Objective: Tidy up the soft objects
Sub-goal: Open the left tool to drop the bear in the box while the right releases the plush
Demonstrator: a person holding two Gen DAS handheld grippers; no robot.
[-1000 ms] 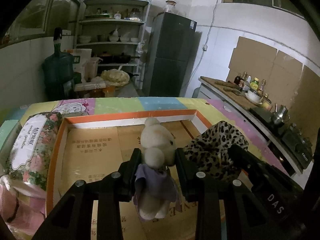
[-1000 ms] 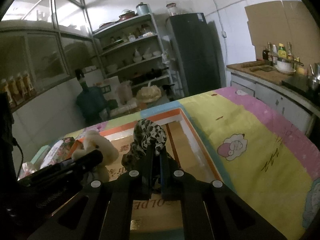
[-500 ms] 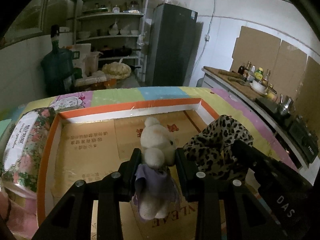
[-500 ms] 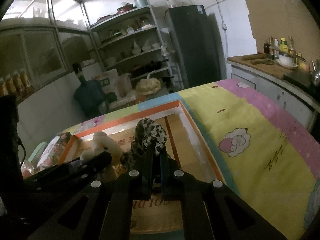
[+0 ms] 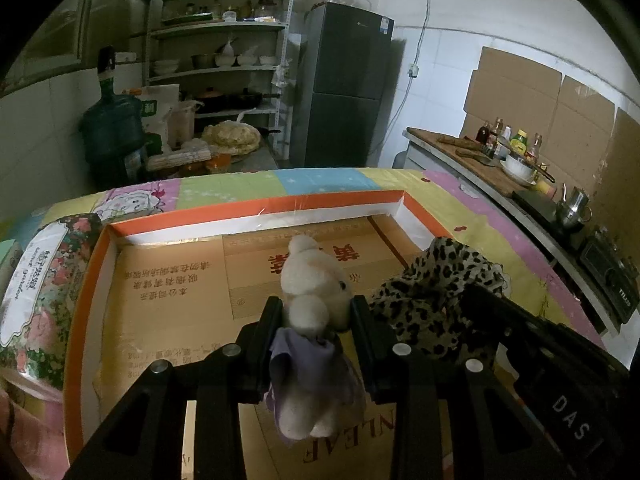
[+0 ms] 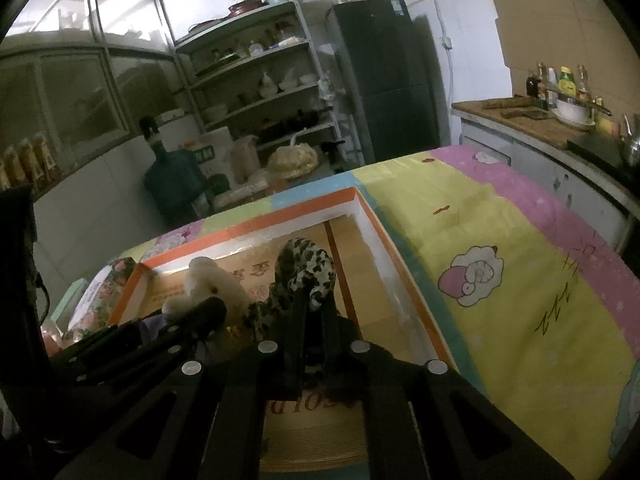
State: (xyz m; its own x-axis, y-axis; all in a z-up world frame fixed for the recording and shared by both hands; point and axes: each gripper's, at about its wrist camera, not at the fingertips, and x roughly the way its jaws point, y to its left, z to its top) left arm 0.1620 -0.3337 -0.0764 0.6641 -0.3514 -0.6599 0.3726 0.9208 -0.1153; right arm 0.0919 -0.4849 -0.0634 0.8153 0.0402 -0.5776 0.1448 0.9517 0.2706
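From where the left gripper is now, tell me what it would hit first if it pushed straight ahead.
The left gripper, jaws shut on the plush bear, points down into the orange-rimmed box. It would probably meet the cardboard floor first, then the far white wall; depth is hard to judge.

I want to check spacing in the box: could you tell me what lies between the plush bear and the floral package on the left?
Only bare cardboard floor and the orange box wall separate the plush bear from the floral package, as the left wrist view shows.

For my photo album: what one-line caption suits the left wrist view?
Left gripper clamps a white plush bear over the orange-rimmed box, leopard-print cloth beside it.
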